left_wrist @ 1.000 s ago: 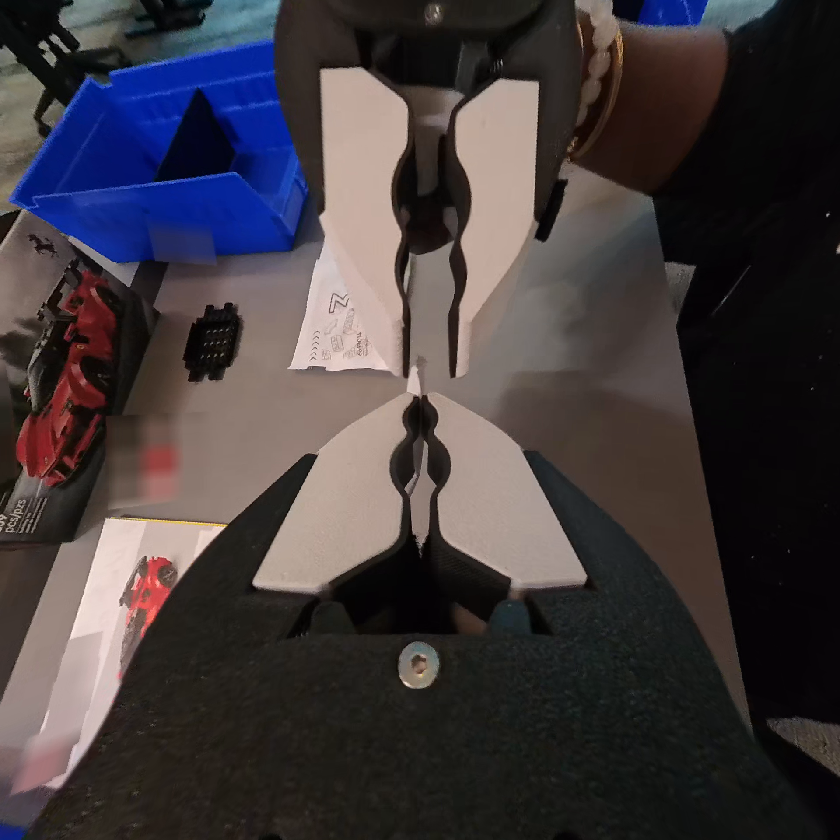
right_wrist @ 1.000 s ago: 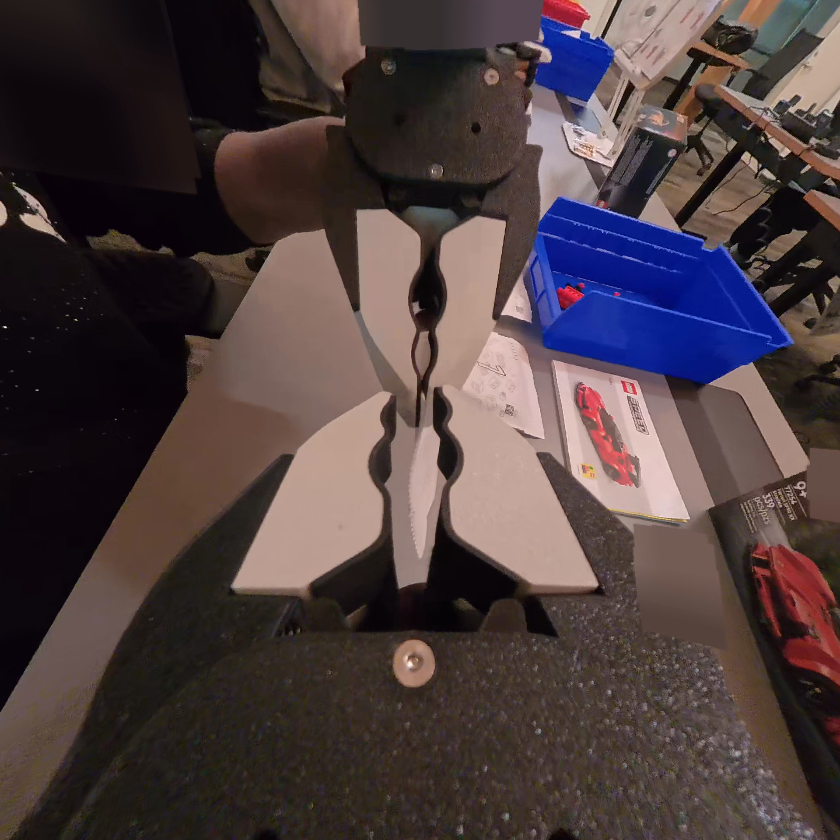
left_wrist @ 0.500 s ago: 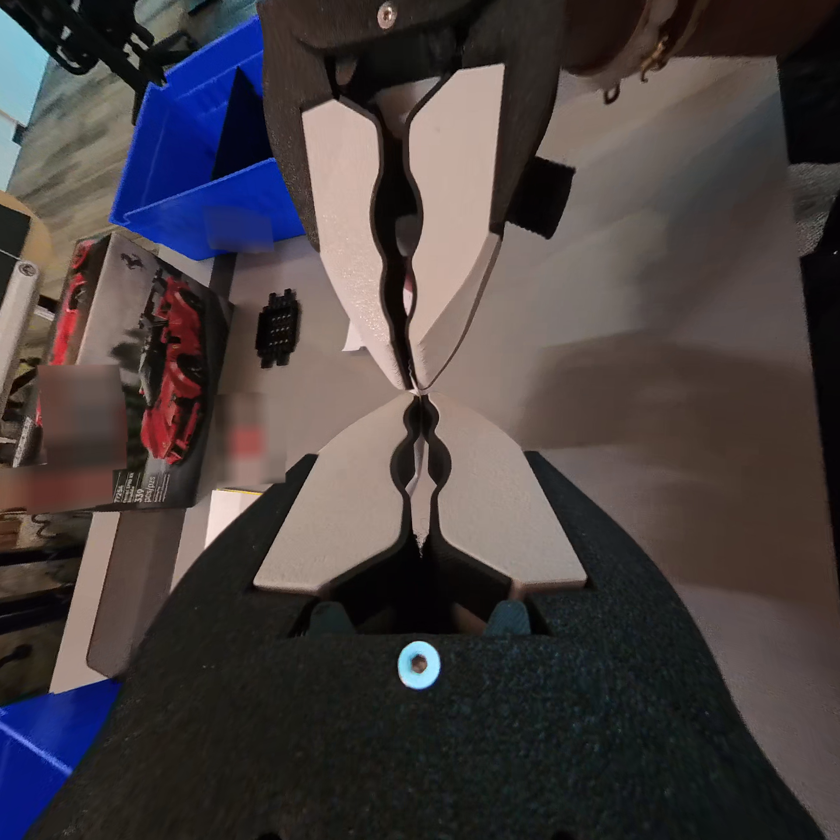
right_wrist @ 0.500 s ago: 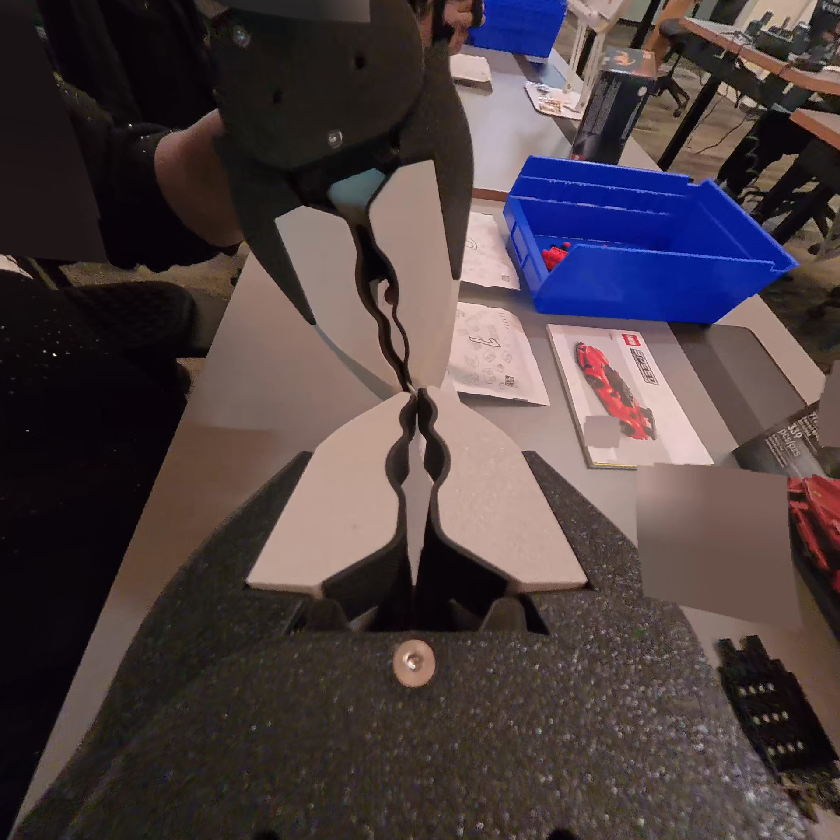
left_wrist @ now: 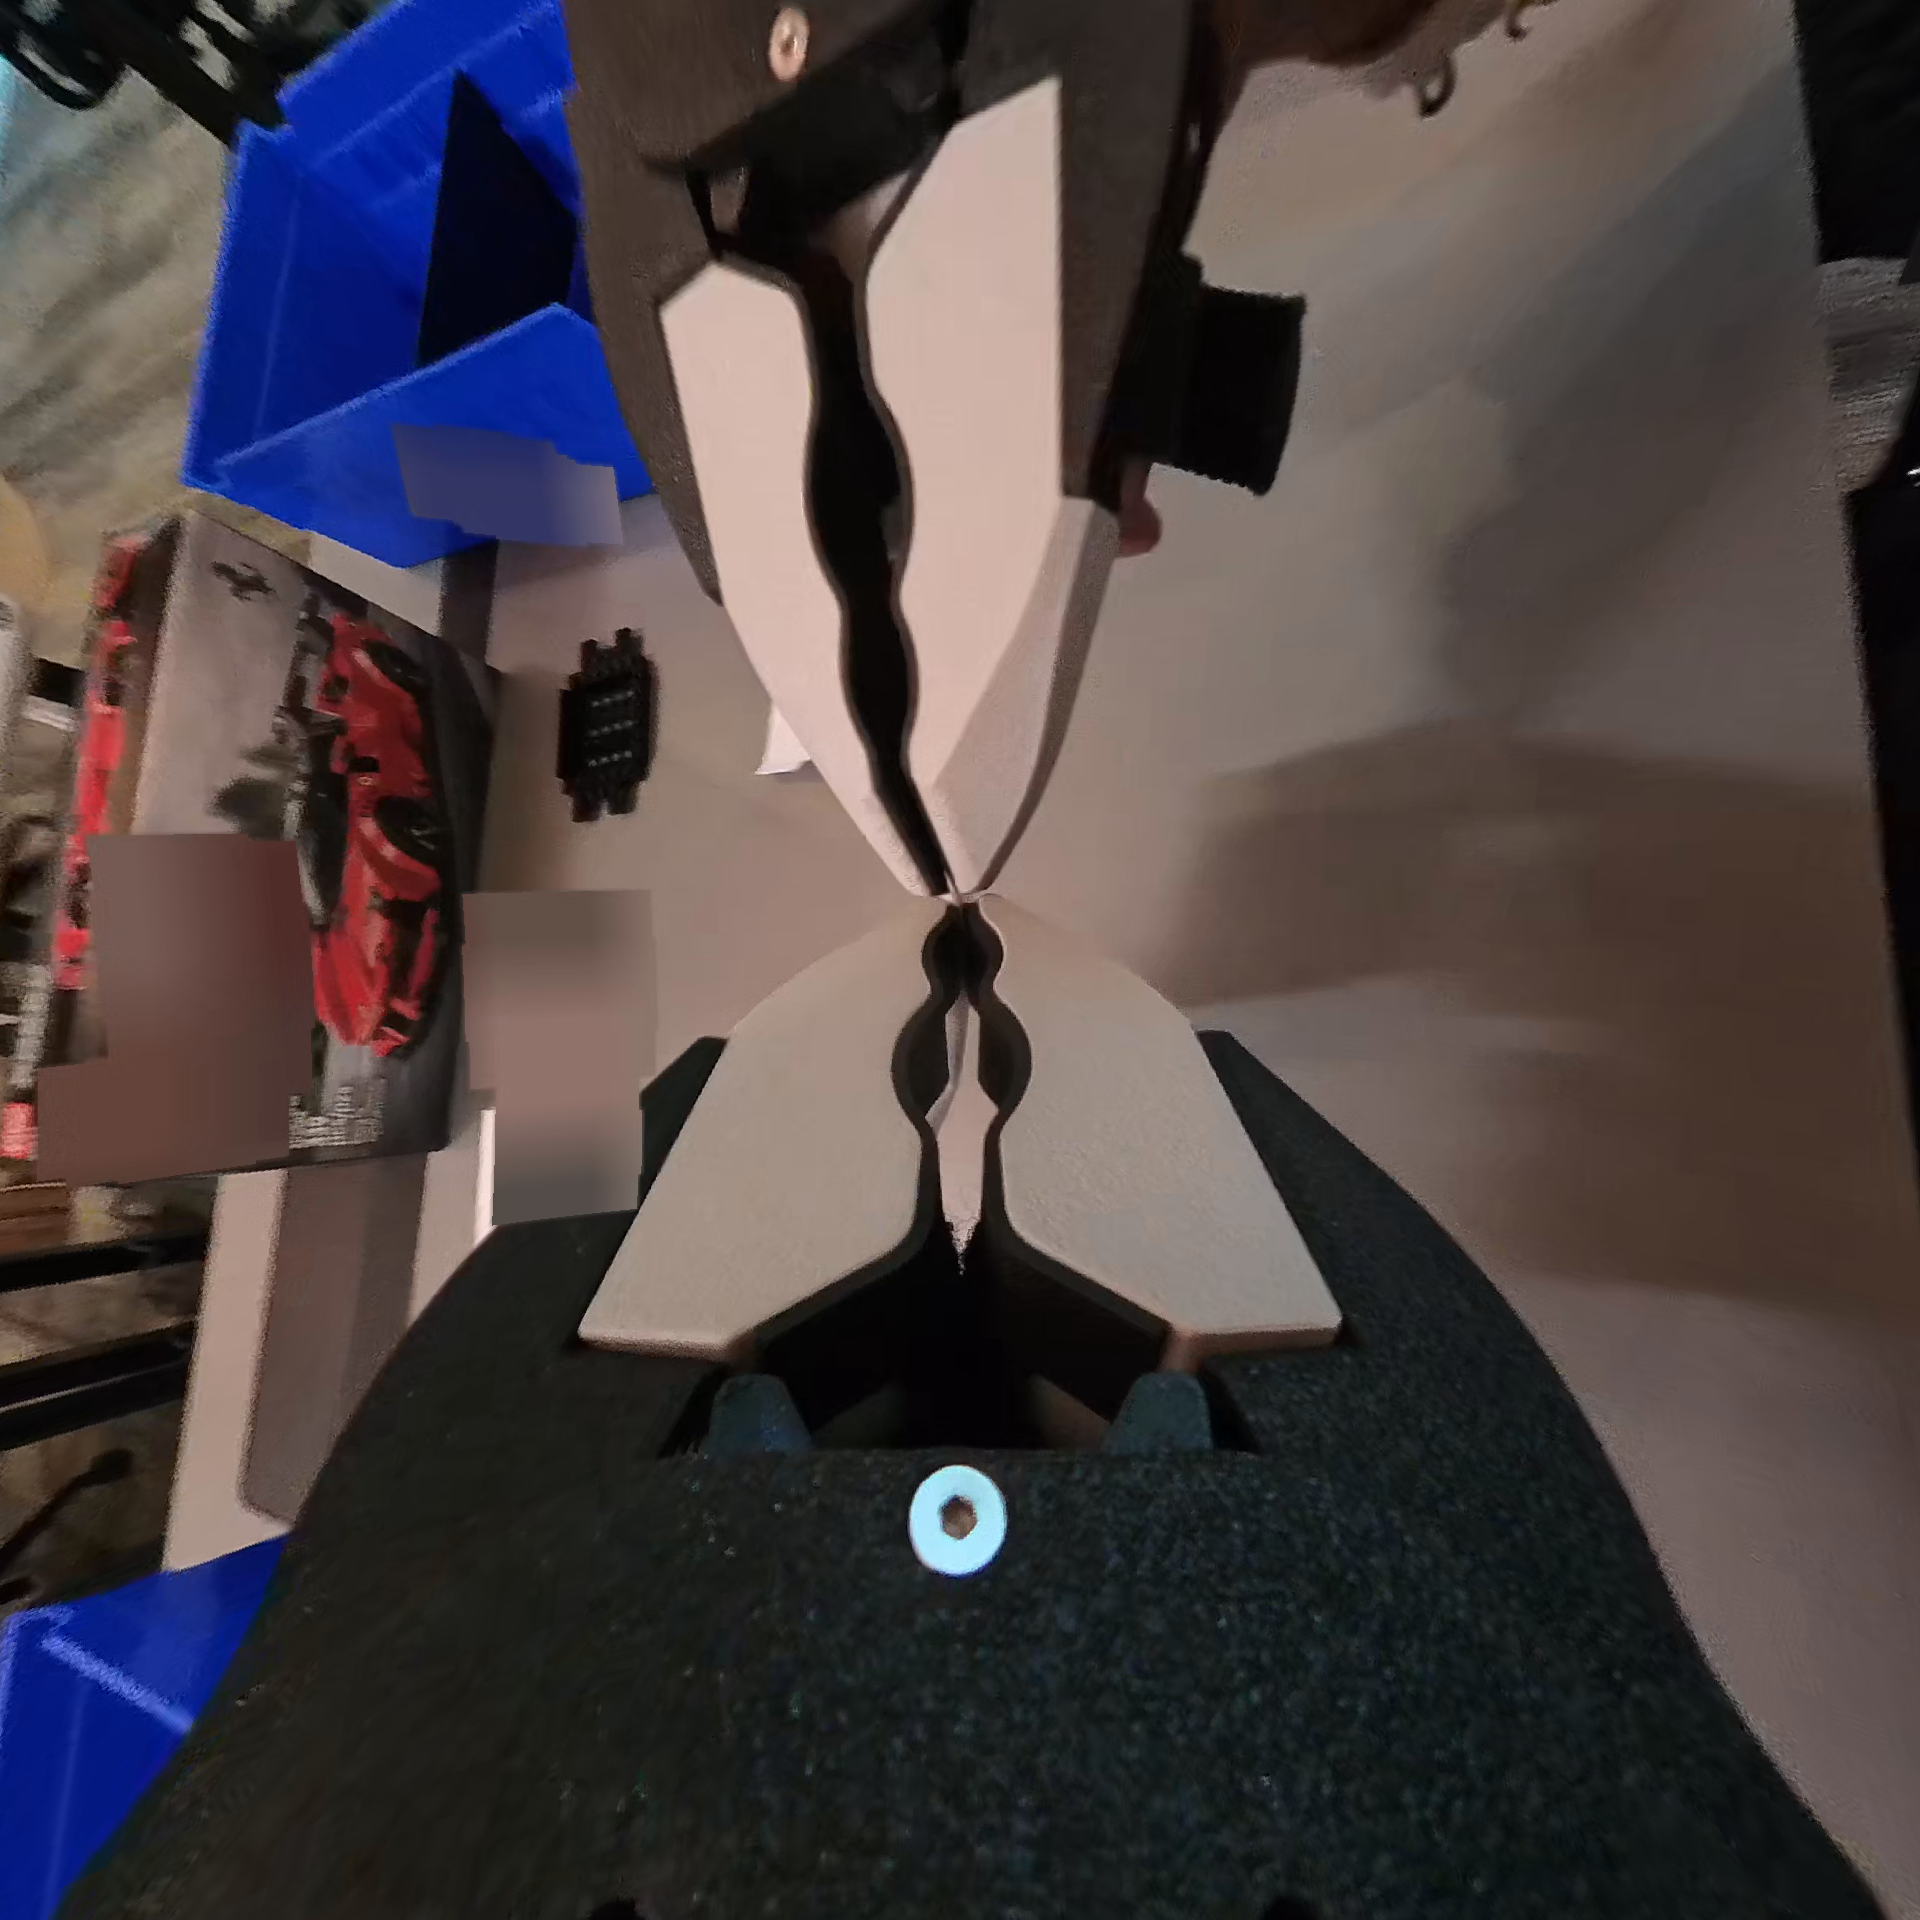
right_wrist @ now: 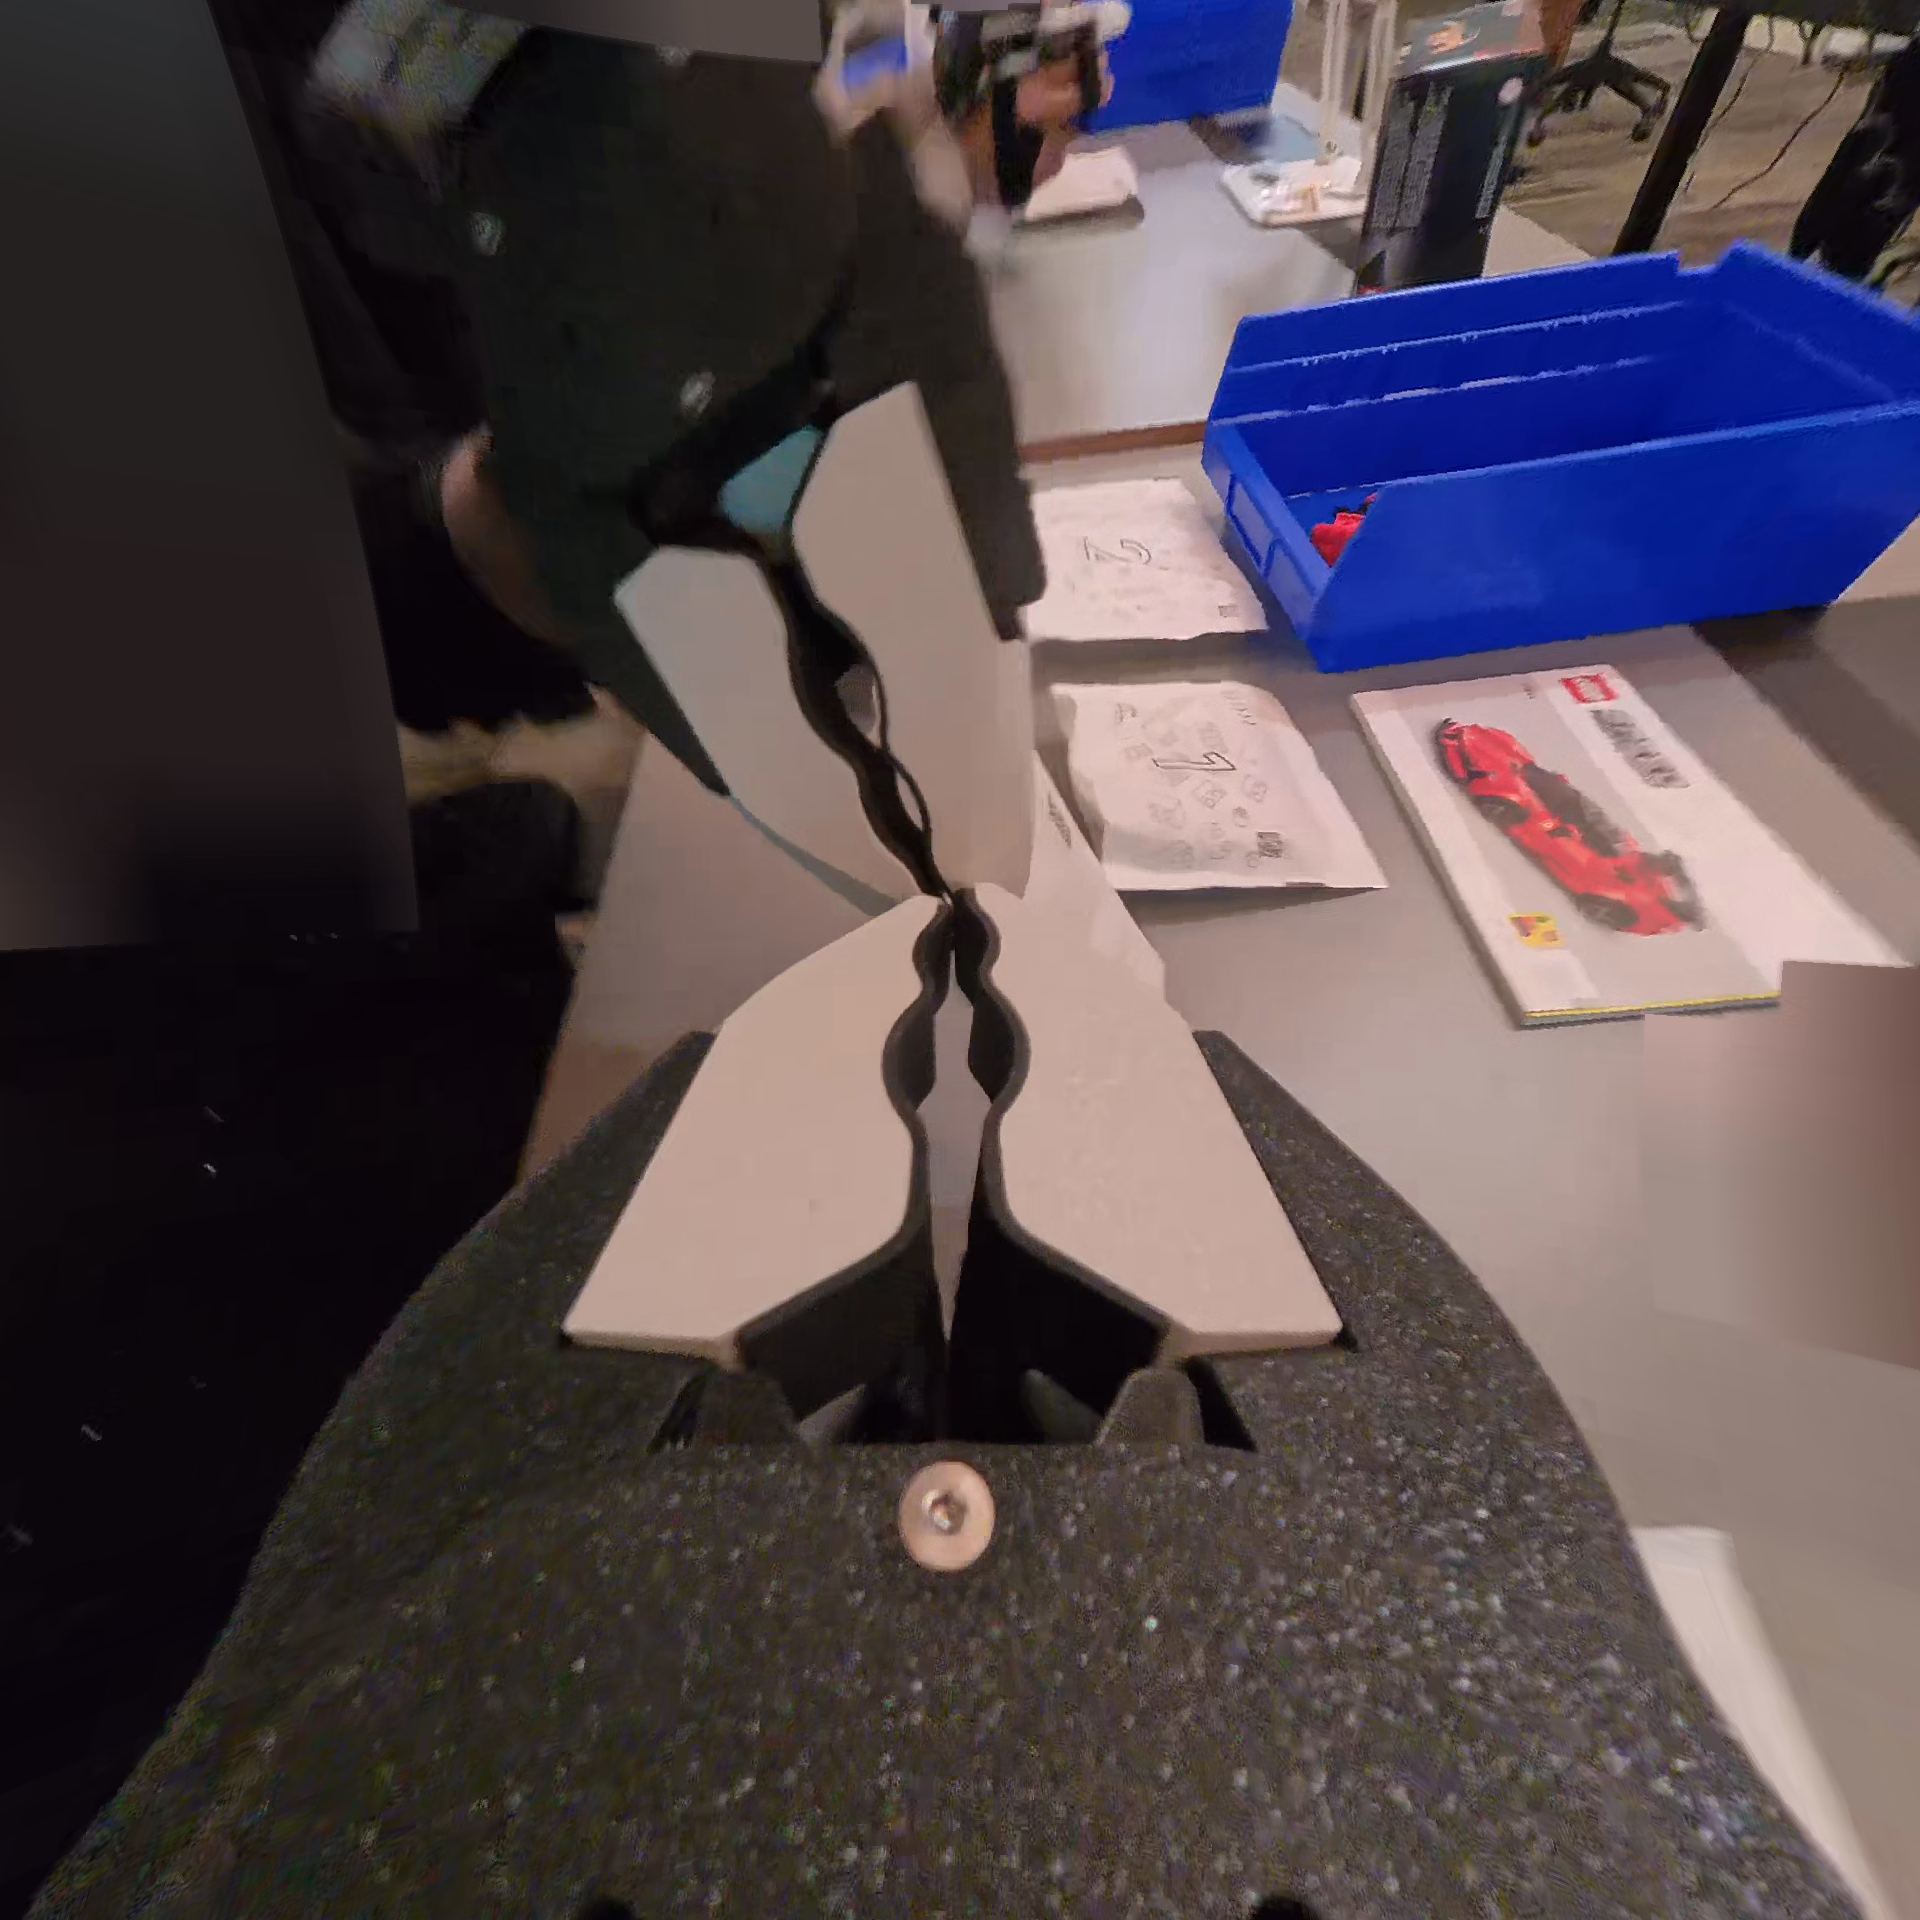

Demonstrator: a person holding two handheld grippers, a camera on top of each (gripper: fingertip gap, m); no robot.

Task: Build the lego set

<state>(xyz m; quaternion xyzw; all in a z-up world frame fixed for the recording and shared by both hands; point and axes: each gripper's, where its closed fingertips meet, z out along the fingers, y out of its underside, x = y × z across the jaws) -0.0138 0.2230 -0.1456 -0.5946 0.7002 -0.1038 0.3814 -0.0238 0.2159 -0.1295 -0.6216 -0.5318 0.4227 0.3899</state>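
White paper packet [right_wrist: 1091, 914]: held up off the desk [right_wrist: 1351, 1091], pinched between my two grippers, which meet tip to tip. Motion blur on both views.

Left gripper [left_wrist: 961, 906]: jaws closed. A thin white strip of the paper runs down the seam between the pads, which press on it.

Right gripper [right_wrist: 954, 909]: jaws closed too, with a white strip of the same paper in the seam. A flap of the packet with some print sticks out just to the right of its tip.

Around it, on the desk:
- Two more printed paper packets lie flat, one near [right_wrist: 1216, 790] and one behind it [right_wrist: 1132, 561].
- Blue bin [right_wrist: 1558, 540] beyond them, with red pieces [right_wrist: 1340, 535] in its front compartment.
- Booklet with a red car on the cover [right_wrist: 1579, 831], flat, beside the near packet.
- Black studded piece [left_wrist: 608, 722], alone, between the grippers and a box with a red car picture [left_wrist: 312, 831].
- Dark box [right_wrist: 1444, 156] standing upright far back.
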